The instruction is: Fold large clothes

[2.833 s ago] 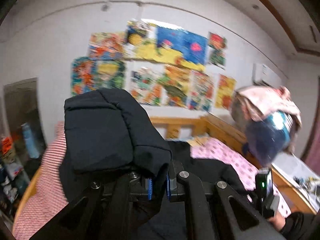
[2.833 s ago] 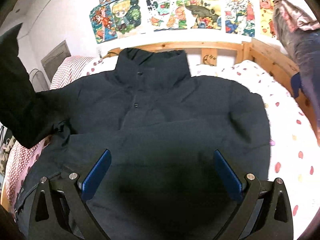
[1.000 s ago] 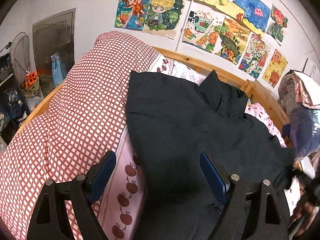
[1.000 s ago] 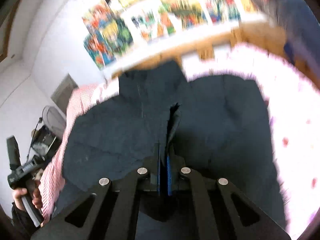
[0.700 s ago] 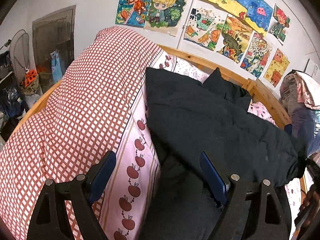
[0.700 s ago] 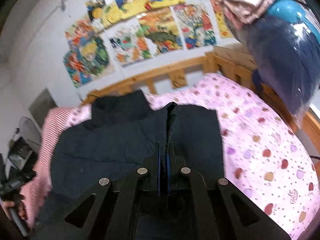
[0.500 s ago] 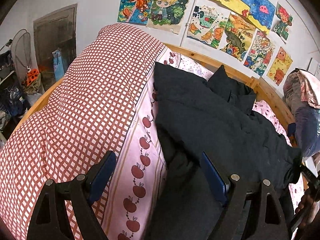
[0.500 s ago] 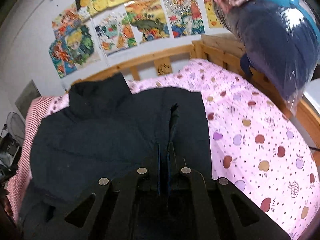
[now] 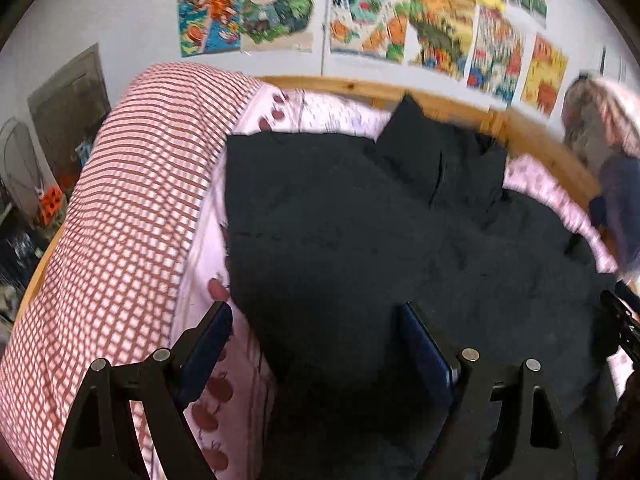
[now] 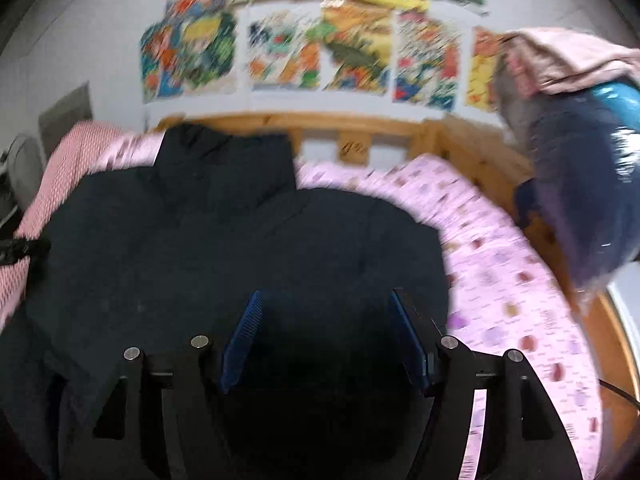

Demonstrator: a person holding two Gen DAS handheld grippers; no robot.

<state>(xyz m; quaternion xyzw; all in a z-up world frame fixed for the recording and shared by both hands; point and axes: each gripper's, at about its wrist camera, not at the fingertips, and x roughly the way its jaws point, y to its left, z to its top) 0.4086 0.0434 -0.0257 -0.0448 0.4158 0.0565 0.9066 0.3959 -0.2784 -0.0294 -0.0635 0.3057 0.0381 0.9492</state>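
Observation:
A large black padded jacket (image 9: pixel 360 232) lies flat on the bed, collar (image 9: pixel 440 152) toward the wooden headboard, both sleeves folded in over its body. My left gripper (image 9: pixel 316 332) hovers open over the jacket's left edge, nothing between its blue pads. In the right wrist view the same jacket (image 10: pixel 224 248) fills the middle. My right gripper (image 10: pixel 328 320) stands open above its lower right part, holding nothing. That view is motion-blurred.
A red-checked duvet (image 9: pixel 120 208) is heaped along the bed's left side. Pink apple-print sheet (image 10: pixel 512 280) shows to the jacket's right. The wooden bed frame (image 10: pixel 460 140) runs behind, with posters (image 9: pixel 360 16) on the wall and bundled clothes (image 10: pixel 580 128) hanging at right.
My right gripper, shut on the jacket's fabric half a second ago, has opened and let it drop onto the jacket. The left gripper stayed open and shifted right, over the jacket.

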